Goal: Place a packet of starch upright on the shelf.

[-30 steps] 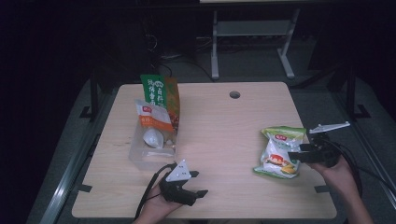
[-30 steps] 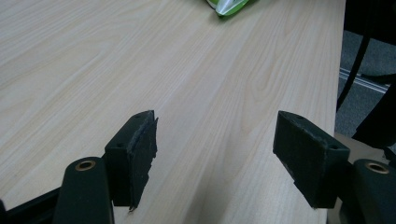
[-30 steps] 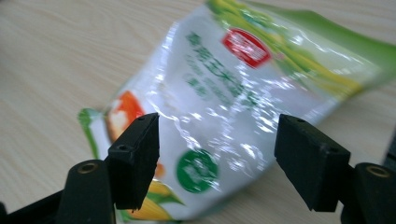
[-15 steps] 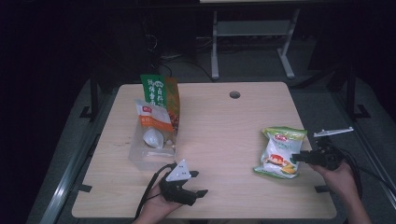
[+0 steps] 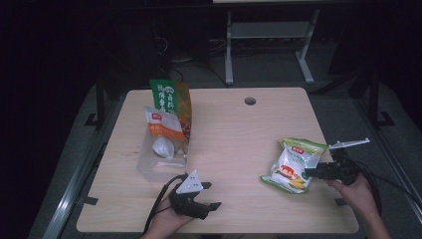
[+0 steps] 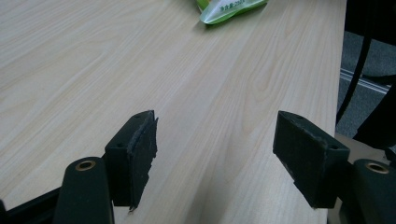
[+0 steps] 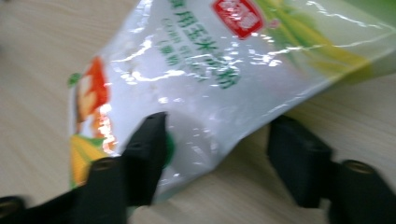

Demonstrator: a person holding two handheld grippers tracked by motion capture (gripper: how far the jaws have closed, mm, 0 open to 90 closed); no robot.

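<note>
A green and white snack bag (image 5: 293, 167) lies flat on the right of the wooden table (image 5: 239, 134). My right gripper (image 5: 309, 173) sits level at its right edge, pointing left. In the right gripper view the bag's corner (image 7: 210, 70) lies between the jaws of my right gripper (image 7: 217, 126). The jaws have just been opening: the left fingertip (image 7: 152, 135) rests against the bag and the right one is off it. My left gripper (image 5: 214, 195) rests open near the front edge. Bare wood lies between the jaws of my left gripper (image 6: 215, 121), with the bag (image 6: 229, 7) far ahead.
A clear plastic bin (image 5: 161, 164) on the left holds a tall green and orange bag (image 5: 169, 99) and an orange and white pouch (image 5: 164, 127). A cable hole (image 5: 250, 101) is near the table's back edge. A metal frame (image 5: 268, 40) stands behind the table.
My right gripper has sunk a little toward the table's front beside the bag. The bag has barely shifted. My left gripper has stayed where it was.
</note>
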